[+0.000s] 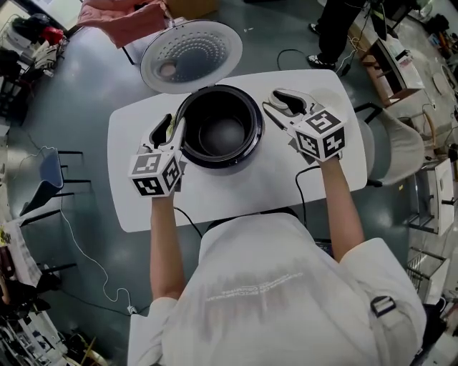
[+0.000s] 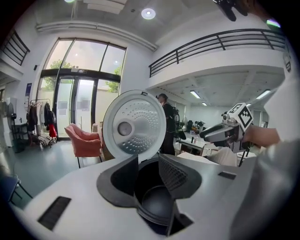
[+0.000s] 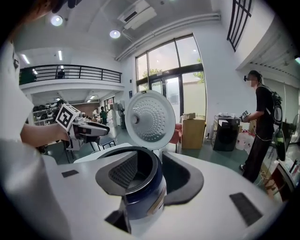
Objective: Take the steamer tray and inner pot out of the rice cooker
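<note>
A dark rice cooker [image 1: 252, 143] stands on the white table [image 1: 286, 182] with its round lid [image 1: 192, 56] swung up and back. Its black inner pot [image 1: 222, 134] sits inside with its bare bottom showing. My left gripper [image 1: 170, 129] is open at the cooker's left rim. In the left gripper view its jaws [image 2: 149, 161] frame the pot's hollow [image 2: 157, 201], with the lid [image 2: 133, 124] behind. My right gripper [image 1: 283, 106] is open and a little apart from the right rim. In the right gripper view its jaws [image 3: 150, 157] frame the cooker's blue wall [image 3: 143, 197].
A pink armchair [image 1: 122, 18] stands beyond the table, past the lid. A grey chair [image 1: 401, 150] is at the table's right end. A black cable [image 1: 300, 196] runs over the near edge. A person [image 3: 262, 126] stands off to the right by a cardboard box [image 3: 193, 131].
</note>
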{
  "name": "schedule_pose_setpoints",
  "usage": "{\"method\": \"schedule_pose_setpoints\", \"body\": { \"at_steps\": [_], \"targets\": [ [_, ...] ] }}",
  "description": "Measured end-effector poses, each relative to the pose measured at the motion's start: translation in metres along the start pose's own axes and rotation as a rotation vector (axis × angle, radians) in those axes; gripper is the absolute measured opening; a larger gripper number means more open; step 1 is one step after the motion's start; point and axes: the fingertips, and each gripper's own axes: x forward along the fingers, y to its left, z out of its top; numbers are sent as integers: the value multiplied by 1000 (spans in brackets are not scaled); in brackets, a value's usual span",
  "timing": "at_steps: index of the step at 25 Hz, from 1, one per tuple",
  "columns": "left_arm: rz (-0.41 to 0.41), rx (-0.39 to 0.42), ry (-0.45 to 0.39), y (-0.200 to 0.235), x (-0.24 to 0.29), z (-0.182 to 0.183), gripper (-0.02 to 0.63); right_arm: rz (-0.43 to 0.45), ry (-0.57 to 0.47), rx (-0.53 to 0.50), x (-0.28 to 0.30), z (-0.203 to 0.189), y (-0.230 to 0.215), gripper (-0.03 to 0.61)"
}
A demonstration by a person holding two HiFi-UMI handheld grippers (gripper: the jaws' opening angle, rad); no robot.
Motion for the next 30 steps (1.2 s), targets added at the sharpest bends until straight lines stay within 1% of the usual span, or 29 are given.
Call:
{"method": "schedule_pose_setpoints", "body": {
  "at_steps": [4, 8, 12, 16, 21, 25, 28, 30],
  "targets": [
    [-33, -31, 90, 13, 11, -28, 147, 18, 66, 56, 21, -18, 2, 204],
    [-65, -98, 167, 27, 17, -56, 149, 24, 116, 145, 38, -37, 5, 212],
    [-83, -108, 212, 28, 29, -70, 149, 20, 184, 155, 49, -57, 2, 213],
    [-76, -97, 255, 27, 38, -80, 150, 20, 225, 186, 57, -70, -5, 213],
    [-68, -84, 292, 24, 41, -92, 150, 42, 261, 186, 64, -83, -1, 213],
    [-49, -79, 291, 21, 41, -97, 150, 66, 273, 187, 70, -91, 2, 212],
    [-31, -74, 295, 22, 42, -97, 150, 84, 264, 207, 75, -90, 5, 209],
    [-25, -77, 295, 22, 41, -97, 152, 93, 265, 202, 77, -90, 9, 209]
  ]
}}
